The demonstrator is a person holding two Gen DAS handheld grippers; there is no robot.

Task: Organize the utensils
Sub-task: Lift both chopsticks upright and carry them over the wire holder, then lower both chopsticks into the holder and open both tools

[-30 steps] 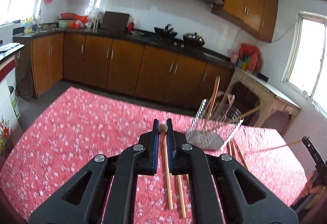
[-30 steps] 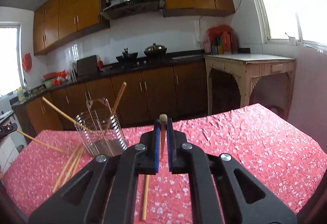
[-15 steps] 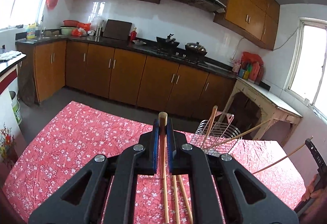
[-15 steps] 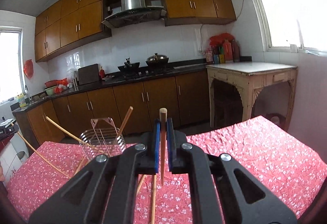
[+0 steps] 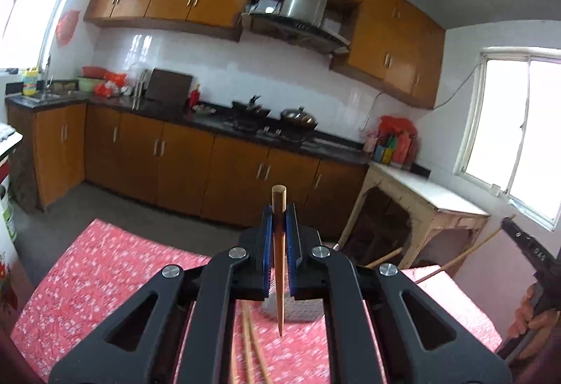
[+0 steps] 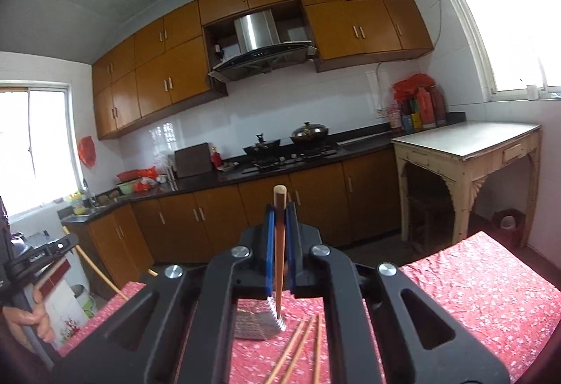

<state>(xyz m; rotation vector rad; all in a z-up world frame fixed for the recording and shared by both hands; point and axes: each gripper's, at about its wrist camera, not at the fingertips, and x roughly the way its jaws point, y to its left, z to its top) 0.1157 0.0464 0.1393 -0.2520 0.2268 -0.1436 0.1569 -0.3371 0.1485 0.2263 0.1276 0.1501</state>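
Left wrist view: the left hand-held gripper [image 5: 279, 222] is clamped tight on one wooden chopstick [image 5: 279, 264], blue pads pressing its upper shaft, thick end poking above the jaws, thin tip hanging free over the desk [image 5: 105, 275] with its red flowered cloth. Holding near the thick end leaves the long tapered part free below, which likely suits a tip-first drop into the wire utensil holder [image 5: 301, 310], visible only as a patch of mesh under the gripper body. Loose chopsticks [image 5: 250, 342] lie on the cloth below, near the holder, not yet sorted.

Right wrist view: the right hand-held gripper [image 6: 279, 222] is likewise fully closed on its own chopstick [image 6: 278, 264], upright, tip hanging just above the holder's rim [image 6: 259, 324]. More chopsticks [image 6: 301, 345] lie flat beside the holder. A person's hand [image 6: 26, 317] grips the other tool's handle at the left edge.

Judgement: both sticks are lifted clear of the cloth so the tips can pass over the rim; risk is a tip catching on the mesh or on sticks already leaning out.
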